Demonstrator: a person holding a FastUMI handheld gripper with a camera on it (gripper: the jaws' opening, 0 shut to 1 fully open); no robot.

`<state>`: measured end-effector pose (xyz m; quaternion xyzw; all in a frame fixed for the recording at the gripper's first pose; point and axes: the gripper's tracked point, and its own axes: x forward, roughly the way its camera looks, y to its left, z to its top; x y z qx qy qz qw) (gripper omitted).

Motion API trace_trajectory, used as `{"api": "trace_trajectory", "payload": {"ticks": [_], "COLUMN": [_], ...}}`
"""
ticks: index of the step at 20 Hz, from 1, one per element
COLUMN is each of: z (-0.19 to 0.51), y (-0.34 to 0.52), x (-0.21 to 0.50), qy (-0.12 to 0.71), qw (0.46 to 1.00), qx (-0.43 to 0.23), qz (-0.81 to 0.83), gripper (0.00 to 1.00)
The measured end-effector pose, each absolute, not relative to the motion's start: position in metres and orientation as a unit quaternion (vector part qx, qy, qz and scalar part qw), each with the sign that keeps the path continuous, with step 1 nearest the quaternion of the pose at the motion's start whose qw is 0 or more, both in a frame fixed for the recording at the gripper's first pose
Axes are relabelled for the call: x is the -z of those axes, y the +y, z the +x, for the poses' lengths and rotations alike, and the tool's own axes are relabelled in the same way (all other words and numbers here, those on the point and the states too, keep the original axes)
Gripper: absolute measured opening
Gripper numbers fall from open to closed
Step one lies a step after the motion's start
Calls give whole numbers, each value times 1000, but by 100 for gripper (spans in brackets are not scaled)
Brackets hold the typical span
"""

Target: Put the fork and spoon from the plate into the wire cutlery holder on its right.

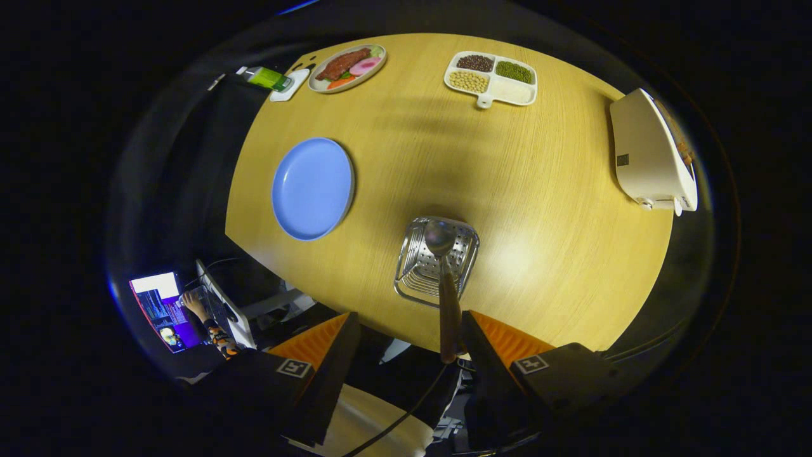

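We had our gripper [406, 330] high over the yellow wooden table [539, 190], looking almost straight down, and our fingers stood wide apart, pressing on nothing from both sides. The spoon [444, 279] was right there: its wooden handle lay against the inner face of our right finger [482, 343], well clear of the left finger [336, 343], and its metal bowl sat over the mouth of the wire cutlery holder [436, 261], which stood just ahead of our fingertips near the table's near edge. Whether the spoon was already resting inside the holder or hanging free above it, we could not tell from up there. To the left of the holder, and well apart from it, lay the blue plate [313, 188], its face bare. We could not make out the fork anywhere, and the holder's wires hid whatever lay within. Far across the table sat a plate of food [347, 67] with a green bottle [269, 78] just beside it on a small white tray, and further right a white divided dish of beans and grains [491, 78]. Off at the table's right edge stood a white appliance [650, 155]. Down below the table edge, left of our fingers, a person's hand [193, 306] rested by a lit screen [162, 311].
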<state>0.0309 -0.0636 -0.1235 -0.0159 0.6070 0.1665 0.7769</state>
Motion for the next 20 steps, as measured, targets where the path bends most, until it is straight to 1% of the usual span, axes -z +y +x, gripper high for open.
{"api": "trace_trajectory", "payload": {"ticks": [4,9,13,17,20], "z": [34,36,26,6,-7], "y": [-53,-48,-54,-62,-74], "x": [87,32,-30,-81,-102], "qy": [520,376,245,134,79], "qw": [834,911,960,986,996], "qx": [-185,-170,-133,-91,-39], "qz": [2,9,8,29,-5], "gripper": [100,99,99,99,99]}}
